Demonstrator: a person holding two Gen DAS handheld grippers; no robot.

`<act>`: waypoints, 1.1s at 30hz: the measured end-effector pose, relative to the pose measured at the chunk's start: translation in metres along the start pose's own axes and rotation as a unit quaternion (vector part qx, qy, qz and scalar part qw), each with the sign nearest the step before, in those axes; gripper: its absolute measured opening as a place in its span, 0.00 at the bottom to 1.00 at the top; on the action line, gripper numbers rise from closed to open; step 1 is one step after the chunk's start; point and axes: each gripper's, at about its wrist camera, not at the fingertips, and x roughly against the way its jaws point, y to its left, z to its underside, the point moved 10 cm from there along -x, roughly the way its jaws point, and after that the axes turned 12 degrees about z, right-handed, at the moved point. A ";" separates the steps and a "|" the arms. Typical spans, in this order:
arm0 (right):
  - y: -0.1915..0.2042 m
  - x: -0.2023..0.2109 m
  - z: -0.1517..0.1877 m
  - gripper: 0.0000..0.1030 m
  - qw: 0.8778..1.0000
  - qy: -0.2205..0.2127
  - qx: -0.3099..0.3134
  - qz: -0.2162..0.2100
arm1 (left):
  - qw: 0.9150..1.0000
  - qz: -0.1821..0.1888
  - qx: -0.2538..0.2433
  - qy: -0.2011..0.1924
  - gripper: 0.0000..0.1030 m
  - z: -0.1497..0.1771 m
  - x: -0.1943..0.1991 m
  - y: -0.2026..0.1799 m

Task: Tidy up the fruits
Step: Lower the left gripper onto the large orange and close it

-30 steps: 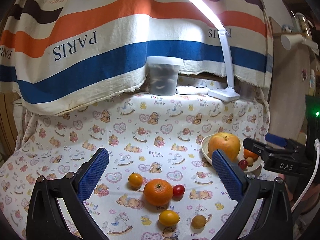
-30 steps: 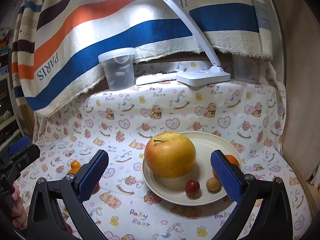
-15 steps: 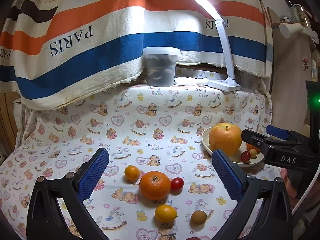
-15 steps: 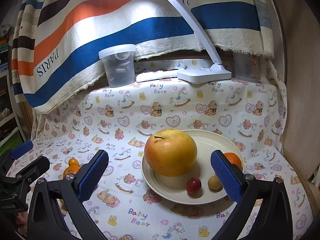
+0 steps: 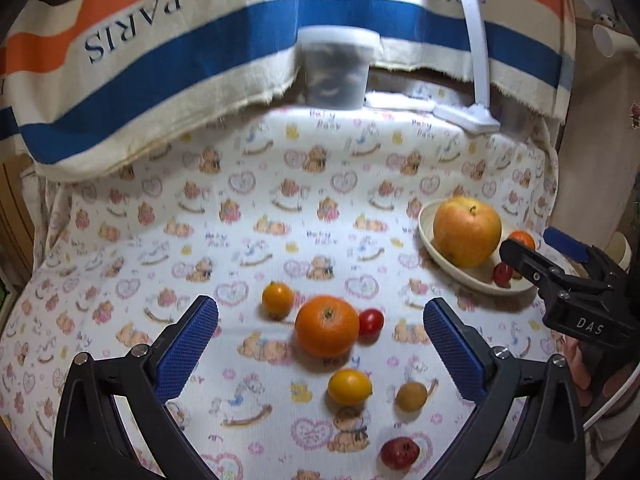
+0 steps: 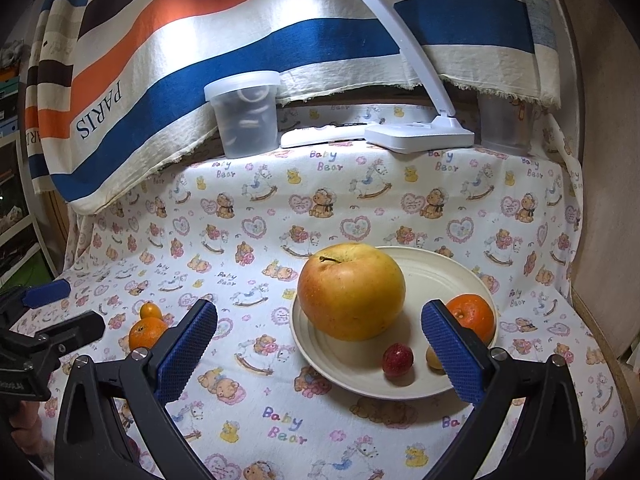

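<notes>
On the bear-print cloth [image 5: 320,216], orange [image 5: 327,325] stem-end up, left tool [image 5: 320,344] agape above.

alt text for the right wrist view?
Open right gripper hovers before a cream plate holding a large apple, an orange and two small fruits. More oranges lie left on the bear-print cloth, near the left gripper.

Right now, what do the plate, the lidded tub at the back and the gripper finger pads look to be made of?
Plate: cream, smooth with a soft sheen and faint concentric rings; plastic or glazed ceramic, can't tell which.
Lidded tub: translucent frosted plastic, since pale ring shapes show through its wall.
Finger pads: blue, matte, with a fine knurled grid; probably rubber or textured plastic, mounted on black arms.
</notes>
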 end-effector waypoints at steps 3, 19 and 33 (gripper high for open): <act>0.004 0.002 0.001 1.00 1.000 -0.001 0.008 -0.001 | 1.000 0.003 0.005 0.018 0.99 0.005 -0.002 0.000; 0.010 -0.002 0.007 1.00 1.000 0.012 0.022 0.003 | 0.989 0.068 0.081 0.100 0.99 0.021 -0.026 0.026; 0.011 0.000 0.008 1.00 1.000 0.015 0.026 0.006 | 0.985 0.100 0.073 0.120 0.56 0.029 -0.055 0.022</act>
